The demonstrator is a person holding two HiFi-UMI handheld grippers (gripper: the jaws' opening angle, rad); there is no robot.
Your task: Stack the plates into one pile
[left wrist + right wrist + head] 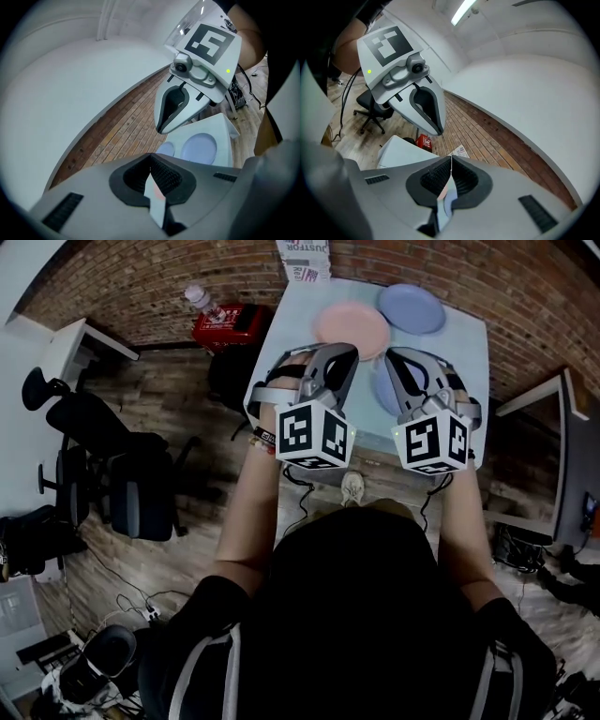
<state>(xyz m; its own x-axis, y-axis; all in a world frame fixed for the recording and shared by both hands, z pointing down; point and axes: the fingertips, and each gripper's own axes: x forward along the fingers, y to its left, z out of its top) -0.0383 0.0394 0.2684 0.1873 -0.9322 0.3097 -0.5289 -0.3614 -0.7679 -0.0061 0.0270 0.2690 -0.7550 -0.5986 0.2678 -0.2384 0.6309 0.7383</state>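
Observation:
On the white table (300,310) ahead lie a pink plate (352,329) and a blue plate (412,307), side by side near the far edge. A second blue plate (381,392) shows partly between the grippers. Both blue plates (199,147) (165,149) also appear in the left gripper view. My left gripper (339,354) and right gripper (401,357) are held side by side in the air over the table's near part. Both are shut and hold nothing. The tips meet in the left gripper view (151,157) and in the right gripper view (451,159).
A red box (230,326) with a bottle (202,301) on it stands left of the table. A printed carton (305,261) sits at the table's far edge against the brick wall. Office chairs (122,474) stand to the left, and a desk (553,427) to the right.

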